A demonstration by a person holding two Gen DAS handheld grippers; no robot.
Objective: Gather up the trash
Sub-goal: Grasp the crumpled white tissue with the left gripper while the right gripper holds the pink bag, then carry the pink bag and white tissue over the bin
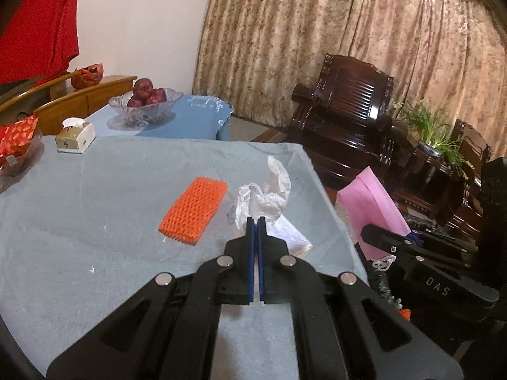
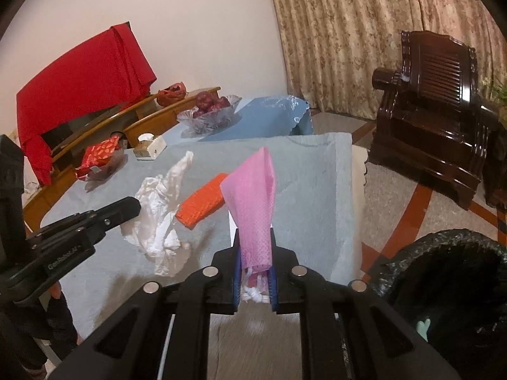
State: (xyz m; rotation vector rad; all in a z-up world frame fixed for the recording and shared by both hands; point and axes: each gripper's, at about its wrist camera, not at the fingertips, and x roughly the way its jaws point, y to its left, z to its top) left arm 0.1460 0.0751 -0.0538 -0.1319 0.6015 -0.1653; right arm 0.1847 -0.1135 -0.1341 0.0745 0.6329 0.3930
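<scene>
My left gripper (image 1: pixel 257 220) is shut on a crumpled white plastic bag (image 1: pixel 266 196) and holds it above the grey tablecloth (image 1: pixel 95 221); the bag also shows in the right wrist view (image 2: pixel 158 218). An orange foam net (image 1: pixel 195 210) lies flat on the cloth to its left. A folded white tissue (image 1: pixel 291 234) lies under the bag. My right gripper (image 2: pixel 256 253) is shut on a pink face mask (image 2: pixel 253 209), held off the table's right edge. In the left wrist view the mask (image 1: pixel 370 212) shows at right. A black trash bag (image 2: pixel 450 288) gapes open at lower right.
A tissue box (image 1: pixel 76 136), a glass bowl of red apples (image 1: pixel 145 101) and a red packet in a dish (image 1: pixel 17 139) stand at the table's far side. A dark wooden armchair (image 1: pixel 345 107) and a potted plant (image 1: pixel 431 133) stand beyond the table.
</scene>
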